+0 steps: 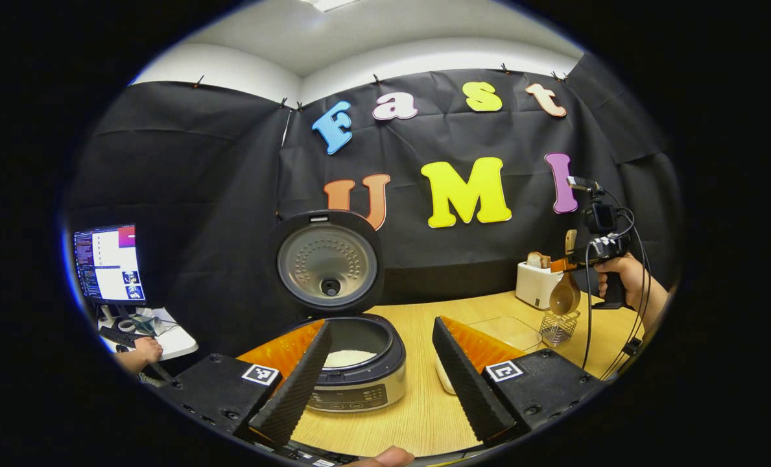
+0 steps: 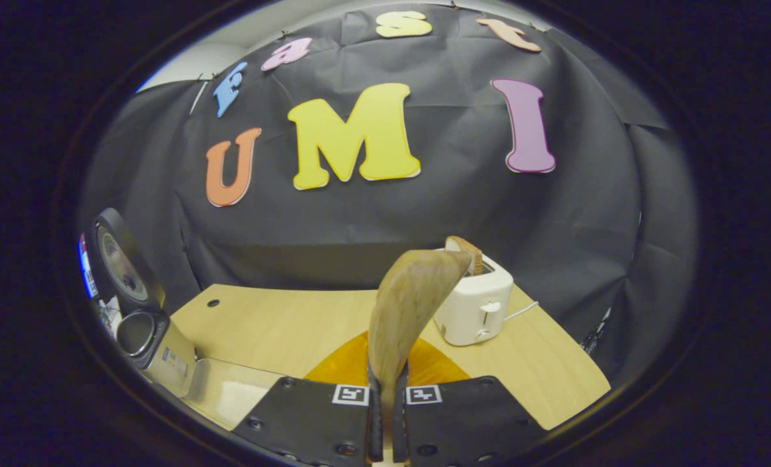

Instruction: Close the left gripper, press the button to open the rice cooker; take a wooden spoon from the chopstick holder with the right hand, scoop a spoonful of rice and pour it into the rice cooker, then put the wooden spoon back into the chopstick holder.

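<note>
left gripper: two black wedge-shaped fingers with ribbed inner faces, orange backing, black screwed blocks each bearing a white square marker. right gripper: matching black blocks, screws, two markers, orange panels; seen afar, black cables trail from it.

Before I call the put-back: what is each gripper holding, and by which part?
The right gripper clamps the brown wooden spoon by its handle, bowl end pointing away from the gripper. The left gripper is open, holding nothing.
</note>
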### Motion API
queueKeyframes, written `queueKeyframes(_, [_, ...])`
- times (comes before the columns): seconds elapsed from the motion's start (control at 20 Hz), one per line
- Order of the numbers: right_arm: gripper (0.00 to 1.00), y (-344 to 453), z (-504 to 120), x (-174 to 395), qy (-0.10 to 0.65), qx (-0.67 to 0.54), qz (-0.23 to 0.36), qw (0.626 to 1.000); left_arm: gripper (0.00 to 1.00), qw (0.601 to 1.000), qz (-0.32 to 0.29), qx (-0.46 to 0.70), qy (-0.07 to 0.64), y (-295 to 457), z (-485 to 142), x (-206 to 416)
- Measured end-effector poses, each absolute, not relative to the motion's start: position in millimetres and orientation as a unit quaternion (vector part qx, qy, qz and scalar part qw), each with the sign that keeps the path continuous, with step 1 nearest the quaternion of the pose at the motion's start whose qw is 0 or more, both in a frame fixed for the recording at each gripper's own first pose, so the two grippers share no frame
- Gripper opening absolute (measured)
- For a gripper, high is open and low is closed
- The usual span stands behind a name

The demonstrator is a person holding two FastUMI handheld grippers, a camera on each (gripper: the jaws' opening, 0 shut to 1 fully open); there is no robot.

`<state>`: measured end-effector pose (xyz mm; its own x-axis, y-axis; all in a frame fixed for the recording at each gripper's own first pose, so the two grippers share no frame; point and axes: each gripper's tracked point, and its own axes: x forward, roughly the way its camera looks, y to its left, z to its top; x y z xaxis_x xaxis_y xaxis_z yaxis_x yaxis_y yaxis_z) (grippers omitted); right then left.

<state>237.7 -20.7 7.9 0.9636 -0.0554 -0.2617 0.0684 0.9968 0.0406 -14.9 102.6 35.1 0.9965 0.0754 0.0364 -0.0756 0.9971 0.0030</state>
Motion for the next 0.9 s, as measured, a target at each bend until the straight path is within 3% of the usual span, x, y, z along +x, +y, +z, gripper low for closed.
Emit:
queueKeyframes(0.5, [0.06, 85.2, 10.3, 226.9, 0.111, 0.008, 0.024, 0.993, 0.99, 0.999, 0.035, 0.011, -0.014, 100.5, 33.2, -12.3])
queueKeyframes(0.9, [0.06, 136.3, -61.5, 246.8, 0.141, -0.016, 0.025, 0.990, 0.99, 0.999, 0.039, 0.005, -0.010, 107.3, 30.7, -12.3])
